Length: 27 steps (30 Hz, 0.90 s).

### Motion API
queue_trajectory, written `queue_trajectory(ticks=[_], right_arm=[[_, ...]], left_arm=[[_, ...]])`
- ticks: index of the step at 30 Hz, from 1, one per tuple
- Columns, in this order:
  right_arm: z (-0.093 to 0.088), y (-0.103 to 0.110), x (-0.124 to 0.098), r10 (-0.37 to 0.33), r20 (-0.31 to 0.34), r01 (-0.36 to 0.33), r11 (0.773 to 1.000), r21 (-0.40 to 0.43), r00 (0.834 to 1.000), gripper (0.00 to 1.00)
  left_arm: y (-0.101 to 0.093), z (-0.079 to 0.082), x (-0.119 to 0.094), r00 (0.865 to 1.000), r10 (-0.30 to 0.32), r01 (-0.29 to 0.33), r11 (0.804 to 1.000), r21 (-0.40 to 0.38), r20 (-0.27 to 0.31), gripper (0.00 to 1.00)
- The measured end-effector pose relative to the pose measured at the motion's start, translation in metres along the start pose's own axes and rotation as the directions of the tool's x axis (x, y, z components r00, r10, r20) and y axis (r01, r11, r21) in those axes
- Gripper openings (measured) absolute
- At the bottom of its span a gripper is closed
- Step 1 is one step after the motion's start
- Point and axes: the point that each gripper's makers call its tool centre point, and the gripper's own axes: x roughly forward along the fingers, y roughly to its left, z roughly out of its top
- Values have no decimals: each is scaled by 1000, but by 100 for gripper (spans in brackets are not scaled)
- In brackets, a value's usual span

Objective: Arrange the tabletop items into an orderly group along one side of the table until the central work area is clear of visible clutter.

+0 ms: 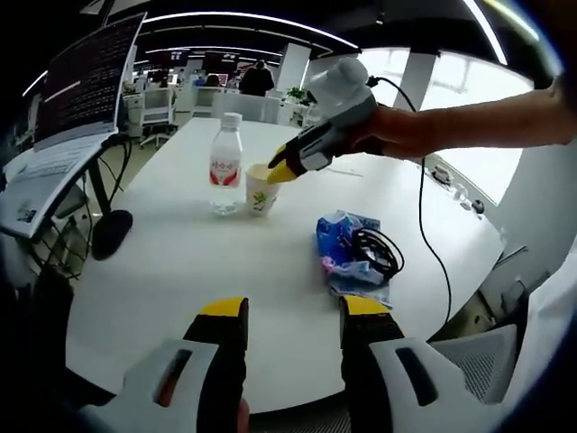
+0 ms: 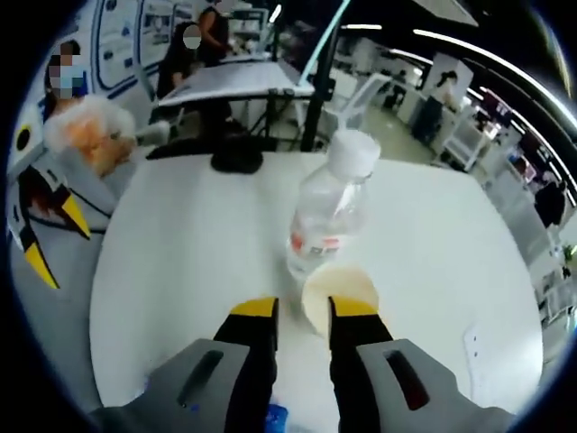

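Closest to us in the left gripper view, the left gripper (image 1: 293, 317) hovers low over the near edge of the white table (image 1: 171, 271), its yellow-tipped jaws spread and holding nothing. Just beyond it and to the right lies a blue packet (image 1: 341, 242) with a coiled black cable (image 1: 377, 250) resting on top. Further out, the right gripper (image 1: 281, 168) reaches in from the right at the rim of the paper cup (image 1: 260, 189), which stands just beside the water bottle (image 1: 225, 162).

In the right gripper view, the right gripper (image 2: 302, 311) has its jaws a little apart, one tip at the rim of the paper cup (image 2: 338, 293); we cannot tell whether the rim is actually pinched. The water bottle (image 2: 332, 203) stands directly behind the cup, touching or nearly so.

We judge the tidying partly done: bottle and cup already sit together toward the far side, while the packet and cable remain apart nearer the middle and are left to move.
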Motion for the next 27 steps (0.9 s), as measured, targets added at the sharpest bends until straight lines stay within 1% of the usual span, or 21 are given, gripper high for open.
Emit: queue_trajectory(ticks=[3, 5, 6, 8, 10, 14, 18, 22, 27], right_arm=[[-3, 2, -15, -27, 36, 24, 998, 57, 999, 19], [-8, 4, -22, -38, 45, 34, 996, 86, 998, 19], [-13, 4, -27, -47, 45, 43, 995, 93, 998, 19], [-23, 5, -32, -58, 35, 55, 993, 100, 998, 19], [-39, 1, -38, -79, 29, 75, 989, 131, 996, 19], [-63, 1, -50, -101, 11, 98, 980, 174, 995, 19], [-76, 4, -63, -117, 5, 114, 976, 187, 993, 19], [-96, 9, -77, -130, -13, 130, 971, 201, 991, 19], [-120, 16, -93, -160, -29, 162, 952, 261, 987, 19]], left_arm=[[-2, 0, 0, 1000, -6, 6, 1000, -11, 2, 39], [-3, -1, 1, 1000, -11, 11, 1000, -17, 0, 39], [-4, -2, 1, 1000, -13, 13, 1000, -17, -2, 39], [-5, -2, 1, 1000, -16, 16, 1000, -15, -4, 39], [-7, -2, 1, 1000, -20, 20, 1000, -12, -5, 39], [-10, -1, 3, 1000, -26, 26, 1000, -4, -5, 39], [-10, 1, 4, 999, -32, 32, 999, 1, -6, 39], [-10, 2, 5, 999, -35, 36, 999, 9, -13, 39], [-8, 6, 5, 999, -38, 38, 999, 1, -6, 39]])
